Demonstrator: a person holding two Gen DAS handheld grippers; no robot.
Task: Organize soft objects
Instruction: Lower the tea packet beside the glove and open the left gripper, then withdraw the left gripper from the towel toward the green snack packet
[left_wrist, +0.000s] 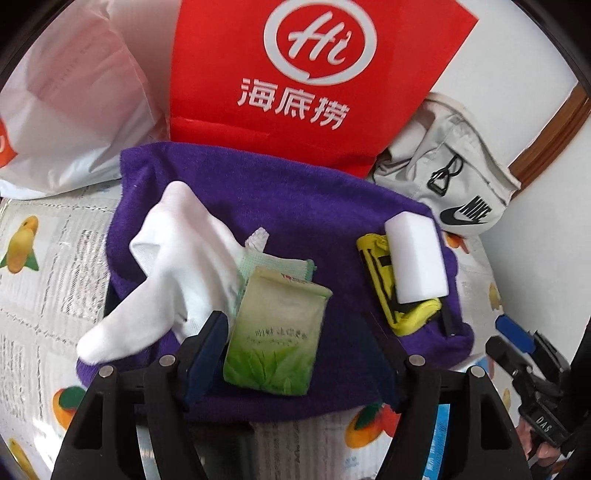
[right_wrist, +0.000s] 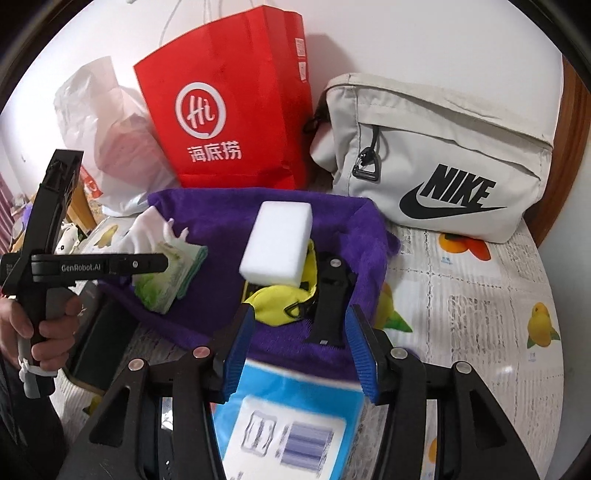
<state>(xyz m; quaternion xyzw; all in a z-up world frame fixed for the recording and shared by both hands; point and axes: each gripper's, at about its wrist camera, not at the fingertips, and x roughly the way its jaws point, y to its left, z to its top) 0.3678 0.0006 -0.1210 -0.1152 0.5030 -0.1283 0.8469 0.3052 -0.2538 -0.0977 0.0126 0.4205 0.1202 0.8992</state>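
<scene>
With my left hand-held gripper (left_wrist: 295, 354) spread around the green tissue pack (left_wrist: 279, 332) on the folded purple towel (left_wrist: 280, 206) and my right hand-held gripper (right_wrist: 299, 350) spread empty, I worry the perched white foam block (right_wrist: 277, 243) could topple.

Both wrist views look steeply down, close over the same purple towel (left_wrist: 295, 206), from opposite sides.
</scene>
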